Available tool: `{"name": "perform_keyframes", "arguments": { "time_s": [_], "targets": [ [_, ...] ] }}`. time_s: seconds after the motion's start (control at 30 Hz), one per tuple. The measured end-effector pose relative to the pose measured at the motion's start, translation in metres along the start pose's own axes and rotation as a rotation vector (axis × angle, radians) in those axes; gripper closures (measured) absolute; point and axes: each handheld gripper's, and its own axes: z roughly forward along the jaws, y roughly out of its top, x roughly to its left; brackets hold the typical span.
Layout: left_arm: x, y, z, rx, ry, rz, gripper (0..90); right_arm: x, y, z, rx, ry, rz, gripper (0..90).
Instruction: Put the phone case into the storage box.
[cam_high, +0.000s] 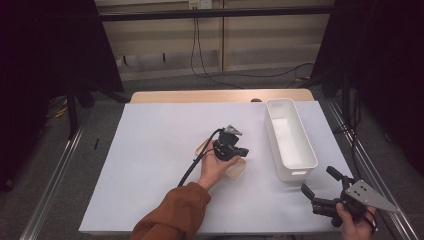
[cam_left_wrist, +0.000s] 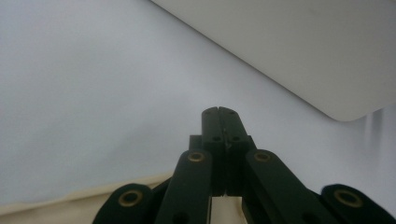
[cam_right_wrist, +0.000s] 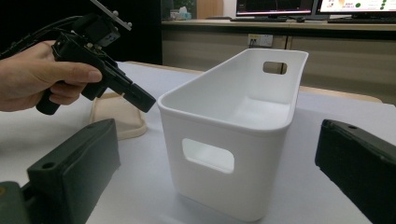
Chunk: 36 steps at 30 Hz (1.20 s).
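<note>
The left gripper (cam_high: 242, 151), fingers pressed together on nothing, hovers over the cream lid (cam_high: 236, 169) lying flat on the surface beside the white bin (cam_high: 295, 165); the right gripper (cam_high: 320, 190) waits apart, fingers spread.

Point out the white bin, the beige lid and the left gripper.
white bin (cam_high: 306, 161): high view, right rim.
beige lid (cam_right_wrist: 122, 122): right gripper view, front edge.
left gripper (cam_left_wrist: 218, 112): left gripper view, shut jaw tips.

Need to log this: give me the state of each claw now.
Left claw: closed, holding nothing, above the cream lid.
Right claw: open, holding nothing, near the white bin.
</note>
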Motion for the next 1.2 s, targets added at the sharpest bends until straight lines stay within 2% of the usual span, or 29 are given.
{"name": "perform_keyframes", "arguments": {
  "time_s": [0.23, 0.4, 0.67, 0.83, 0.9, 1.2],
  "targets": [
    [0.001, -0.003, 0.012, 0.024, 0.009, -0.018, 90.0, 0.0, 0.0, 0.0, 0.0, 0.0, 0.0, 0.0],
    [-0.002, -0.007, 0.017, 0.06, 0.016, 0.01, 90.0, 0.0, 0.0, 0.0, -0.003, -0.001, 0.002, 0.0],
    [-0.005, -0.01, 0.014, 0.063, 0.022, 0.014, 90.0, 0.0, 0.0, 0.0, -0.002, -0.003, 0.004, 0.0],
    [-0.007, -0.014, 0.009, 0.074, 0.006, 0.023, 90.0, -0.001, 0.0, 0.0, -0.001, -0.002, 0.002, 0.0],
    [-0.007, -0.017, 0.007, 0.068, 0.004, 0.013, 90.0, 0.0, 0.0, 0.0, 0.001, 0.0, 0.001, 0.0],
    [-0.01, -0.024, -0.005, 0.096, 0.003, 0.036, 90.0, -0.001, 0.0, 0.0, 0.0, 0.0, 0.001, 0.0]
  ]
}}
